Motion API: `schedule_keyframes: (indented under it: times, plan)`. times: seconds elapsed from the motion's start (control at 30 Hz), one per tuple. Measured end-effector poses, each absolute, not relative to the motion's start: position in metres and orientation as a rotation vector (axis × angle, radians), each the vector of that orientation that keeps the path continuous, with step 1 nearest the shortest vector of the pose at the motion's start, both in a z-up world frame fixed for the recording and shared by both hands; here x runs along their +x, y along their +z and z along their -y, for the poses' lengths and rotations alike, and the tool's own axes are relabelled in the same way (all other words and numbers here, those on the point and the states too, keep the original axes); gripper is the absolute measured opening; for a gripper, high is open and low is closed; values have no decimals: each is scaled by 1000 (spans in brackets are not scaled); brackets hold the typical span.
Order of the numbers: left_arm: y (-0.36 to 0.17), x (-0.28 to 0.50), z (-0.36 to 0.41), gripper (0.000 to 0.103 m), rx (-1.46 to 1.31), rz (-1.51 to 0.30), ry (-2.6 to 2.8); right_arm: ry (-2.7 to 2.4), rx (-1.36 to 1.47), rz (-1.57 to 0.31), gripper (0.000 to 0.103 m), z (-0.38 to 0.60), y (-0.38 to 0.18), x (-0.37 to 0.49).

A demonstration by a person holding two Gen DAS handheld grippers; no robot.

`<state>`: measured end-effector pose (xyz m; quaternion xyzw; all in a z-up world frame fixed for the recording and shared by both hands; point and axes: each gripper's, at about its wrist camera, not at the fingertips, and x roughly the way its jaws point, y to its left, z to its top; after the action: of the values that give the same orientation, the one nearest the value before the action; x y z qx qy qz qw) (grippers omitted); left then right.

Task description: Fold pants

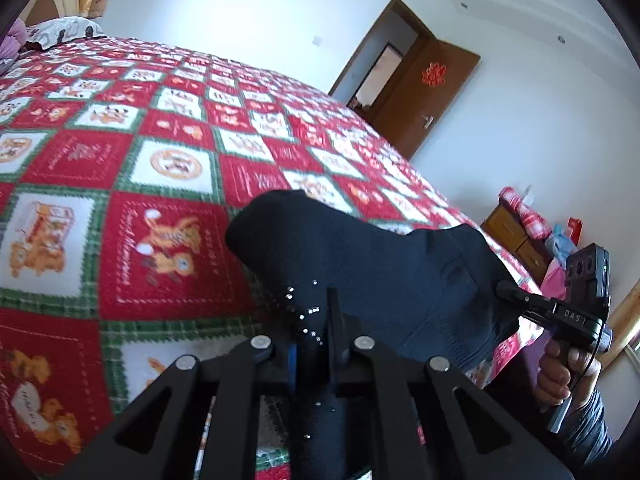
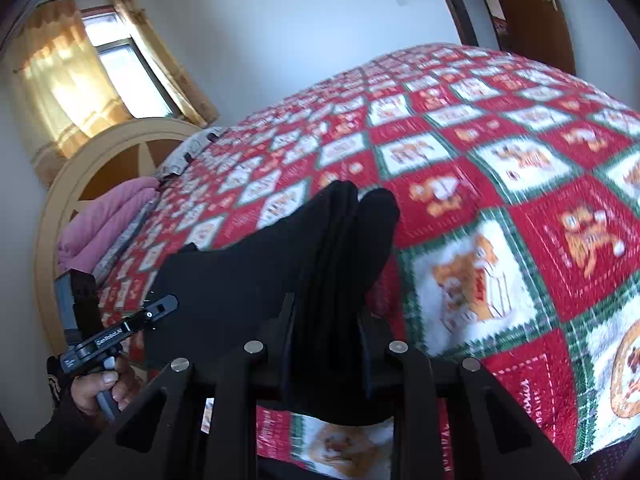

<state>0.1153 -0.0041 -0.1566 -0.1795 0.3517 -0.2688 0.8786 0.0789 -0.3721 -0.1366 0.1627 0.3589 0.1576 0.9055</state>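
Black pants (image 1: pixel 380 264), with small shiny studs near one edge, hang bunched between both grippers just above the bed. My left gripper (image 1: pixel 316 344) is shut on the studded edge, with cloth running down between its fingers. My right gripper (image 2: pixel 326 344) is shut on a thick fold of the pants (image 2: pixel 280 264). In the left wrist view the right gripper (image 1: pixel 505 289) bites the cloth's right end, with a hand on its grip. In the right wrist view the left gripper (image 2: pixel 170 303) meets the cloth's left edge. The lower part of the pants is hidden behind the grippers.
A red, white and green patchwork quilt (image 1: pixel 160 160) covers the whole bed (image 2: pixel 500 160). A pillow (image 1: pixel 60 32), a pink folded blanket (image 2: pixel 104 220) and a round headboard (image 2: pixel 100 152) are at its head. A brown door (image 1: pixel 424 92) and a wooden nightstand (image 1: pixel 512 236) stand beyond the bed.
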Motion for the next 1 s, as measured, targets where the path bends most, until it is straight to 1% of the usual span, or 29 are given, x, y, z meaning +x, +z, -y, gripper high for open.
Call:
schedule_keyframes:
  times: [0.13,0.3,0.6,1.0]
  plan:
    - [-149,115,-10,11,-389,-704,-541,359,325,-711,26,360,-120,83]
    - [-136,120,-46,11,-415,-651,-480,413,292,-707,26,331,-106,109]
    - [-125,142,-114,11,-407,-602,-320,538,187,-714,26,238,-82,183]
    - [-125,165,-189,11,-383,-574,-140,648,172,-762,26,141,-94,274]
